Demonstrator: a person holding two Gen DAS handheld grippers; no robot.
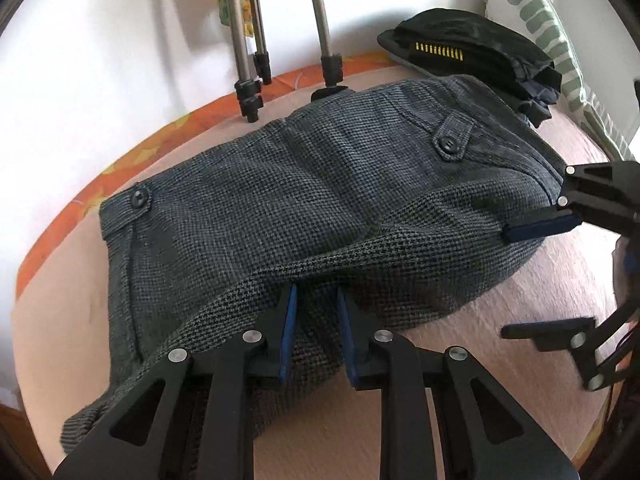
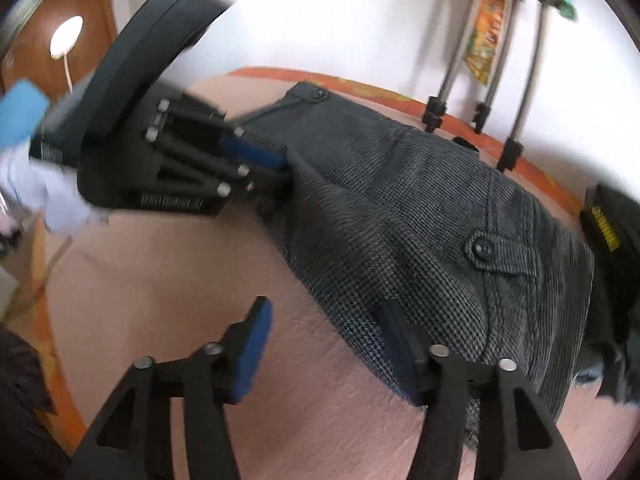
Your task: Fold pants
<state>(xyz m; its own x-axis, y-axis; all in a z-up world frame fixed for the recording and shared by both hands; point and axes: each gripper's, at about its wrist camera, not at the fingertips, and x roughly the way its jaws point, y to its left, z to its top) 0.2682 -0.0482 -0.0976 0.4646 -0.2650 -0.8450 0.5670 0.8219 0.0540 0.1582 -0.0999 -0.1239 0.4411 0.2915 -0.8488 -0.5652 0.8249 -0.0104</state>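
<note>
Grey checked pants [image 1: 304,200] lie folded on a pink bed cover [image 1: 540,280], waistband with buttoned tabs toward the far side. My left gripper [image 1: 316,300] has its blue-padded jaws closed on a raised fold of the pants at the near edge; it also shows in the right wrist view [image 2: 276,168] gripping the cloth. My right gripper [image 2: 324,340] is open wide, its right finger against the pants' [image 2: 420,208] near edge, its left finger over bare cover. It shows at the right in the left wrist view [image 1: 520,280], open.
Tripod legs [image 1: 328,32] stand at the bed's far edge by the white wall. A pile of dark clothes [image 1: 480,44] and a striped pillow [image 1: 532,12] lie at the far right. An orange patterned sheet edge [image 1: 120,164] runs along the bed.
</note>
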